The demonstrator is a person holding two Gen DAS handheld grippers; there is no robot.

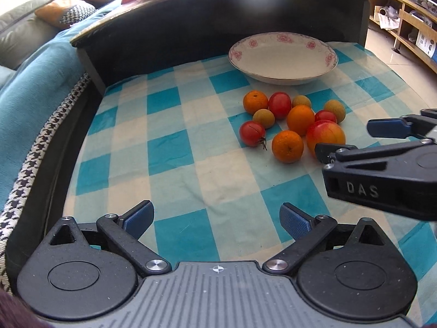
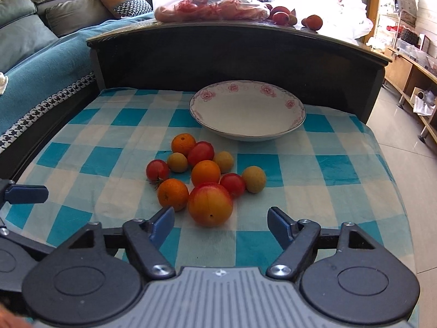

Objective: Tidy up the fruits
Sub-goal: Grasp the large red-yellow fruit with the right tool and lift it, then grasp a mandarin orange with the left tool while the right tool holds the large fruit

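Note:
A cluster of fruit lies on the blue-and-white checked cloth (image 2: 109, 177): a large red-yellow peach (image 2: 210, 205), three oranges (image 2: 205, 172), red tomatoes (image 2: 157, 170) and small yellowish fruits (image 2: 253, 179). An empty white bowl (image 2: 247, 109) with pink flowers stands behind them. My right gripper (image 2: 220, 222) is open, its jaws just in front of the peach, not touching it. In the left wrist view the right gripper (image 1: 344, 136) comes in from the right beside the peach (image 1: 325, 135). My left gripper (image 1: 217, 218) is open and empty, well short of the fruit (image 1: 287, 146); the bowl (image 1: 282, 57) is beyond.
A dark raised table edge (image 2: 232, 54) rises behind the bowl, with plastic bags (image 2: 213, 2) and more fruit (image 2: 281, 16) on top. A sofa with a teal blanket (image 2: 41, 63) is at left. Tiled floor and wooden shelves (image 2: 415, 82) are at right.

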